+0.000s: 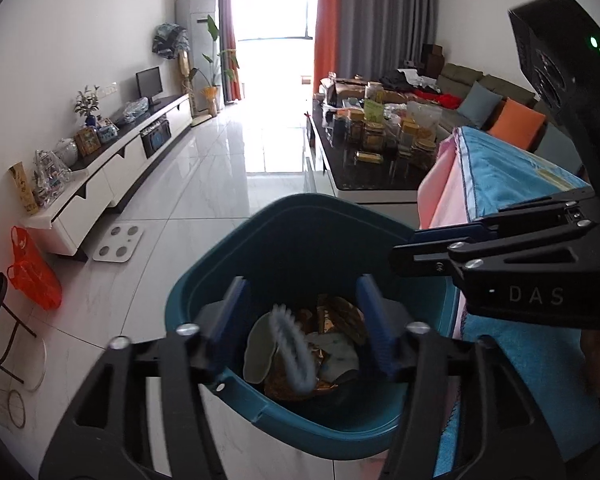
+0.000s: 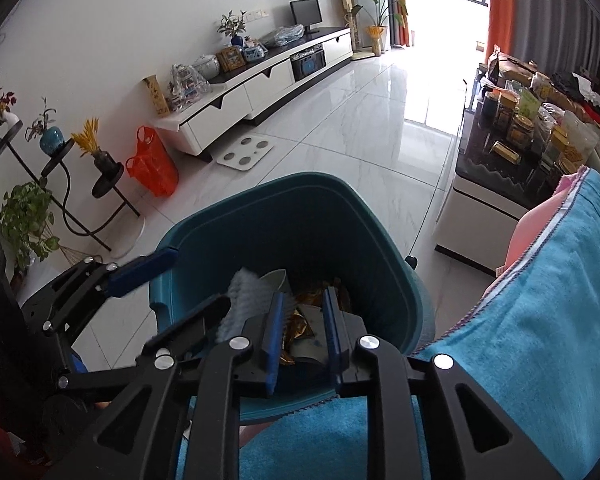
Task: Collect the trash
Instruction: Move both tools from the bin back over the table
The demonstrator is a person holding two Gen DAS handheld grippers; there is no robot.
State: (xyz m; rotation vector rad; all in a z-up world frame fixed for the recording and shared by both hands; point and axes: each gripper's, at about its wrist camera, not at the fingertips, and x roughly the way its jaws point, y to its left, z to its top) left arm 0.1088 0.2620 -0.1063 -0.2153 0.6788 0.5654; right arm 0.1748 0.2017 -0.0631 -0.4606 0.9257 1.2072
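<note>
Both claws are held over the teal trash bin (image 1: 284, 248) on the floor. The left claw (image 1: 300, 320) is spread wide, empty; a blurred white brush (image 1: 292, 352) is seen above the bin's trash. The right claw (image 2: 302, 320) is parted narrowly, empty.

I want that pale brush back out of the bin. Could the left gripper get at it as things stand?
Probably yes. The left gripper is open right above the teal bin, and the pale brush lies on top of the trash between its fingers, nothing covering it.

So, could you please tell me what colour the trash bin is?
The trash bin is teal, a dark blue-green; the right wrist view shows it best.
</note>
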